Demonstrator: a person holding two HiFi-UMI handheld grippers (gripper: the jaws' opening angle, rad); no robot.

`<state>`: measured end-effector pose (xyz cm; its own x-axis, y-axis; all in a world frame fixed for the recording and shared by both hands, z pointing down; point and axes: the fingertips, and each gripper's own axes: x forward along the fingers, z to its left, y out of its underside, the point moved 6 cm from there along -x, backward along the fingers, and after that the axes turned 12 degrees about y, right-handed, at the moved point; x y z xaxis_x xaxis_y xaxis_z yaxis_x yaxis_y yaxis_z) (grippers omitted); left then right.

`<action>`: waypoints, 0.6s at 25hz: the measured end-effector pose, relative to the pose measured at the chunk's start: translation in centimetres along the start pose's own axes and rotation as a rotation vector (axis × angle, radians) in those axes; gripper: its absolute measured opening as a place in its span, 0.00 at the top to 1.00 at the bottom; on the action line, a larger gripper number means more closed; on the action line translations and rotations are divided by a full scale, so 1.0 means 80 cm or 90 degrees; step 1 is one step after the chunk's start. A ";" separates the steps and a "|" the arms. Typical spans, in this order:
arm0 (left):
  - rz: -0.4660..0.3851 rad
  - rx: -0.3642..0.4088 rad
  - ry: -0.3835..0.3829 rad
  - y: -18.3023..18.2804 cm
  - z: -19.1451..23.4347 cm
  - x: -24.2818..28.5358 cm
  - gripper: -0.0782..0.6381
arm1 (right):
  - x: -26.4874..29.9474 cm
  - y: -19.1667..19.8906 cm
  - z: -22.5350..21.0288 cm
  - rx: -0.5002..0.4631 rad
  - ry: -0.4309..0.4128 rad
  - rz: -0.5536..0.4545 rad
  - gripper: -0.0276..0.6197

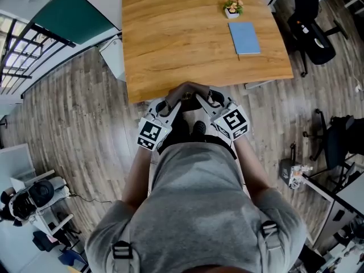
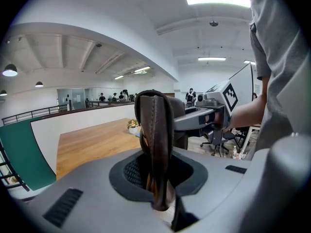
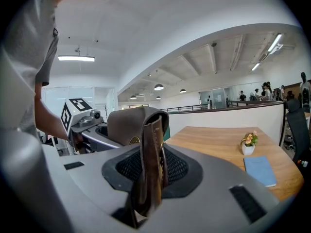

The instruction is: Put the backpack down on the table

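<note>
I hold a brown leather backpack point(image 1: 188, 92) in the air at the near edge of the wooden table point(image 1: 170, 38), in front of the person's body. My left gripper point(image 1: 170, 105) is shut on one brown strap point(image 2: 155, 140), which stands upright between its jaws. My right gripper point(image 1: 208, 102) is shut on the other strap point(image 3: 150, 154). The bag's rounded top point(image 3: 130, 124) shows between the two grippers. In the left gripper view the right gripper point(image 2: 214, 111) is just past the bag. In the right gripper view the left gripper point(image 3: 85, 119) is behind it.
On the table's far right are a small potted plant point(image 1: 232, 7) and a blue notebook point(image 1: 244, 37). Black office chairs point(image 1: 313, 33) stand right of the table. A white cabinet point(image 1: 114, 56) is at its left side. The floor is wood plank.
</note>
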<state>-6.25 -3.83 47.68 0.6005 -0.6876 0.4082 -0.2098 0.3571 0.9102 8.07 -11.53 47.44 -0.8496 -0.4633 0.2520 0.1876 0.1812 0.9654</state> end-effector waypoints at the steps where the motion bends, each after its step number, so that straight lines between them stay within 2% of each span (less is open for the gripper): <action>1: -0.001 -0.001 0.000 0.000 0.002 0.001 0.78 | 0.002 -0.001 -0.001 -0.003 0.000 0.002 0.81; 15: -0.003 0.005 0.010 -0.004 0.039 0.024 0.78 | 0.028 -0.005 -0.026 -0.015 0.015 0.008 0.81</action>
<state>-7.41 -7.26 48.40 0.6136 -0.6790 0.4032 -0.2128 0.3495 0.9124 7.12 -14.43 47.79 -0.8352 -0.4818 0.2650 0.2099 0.1660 0.9635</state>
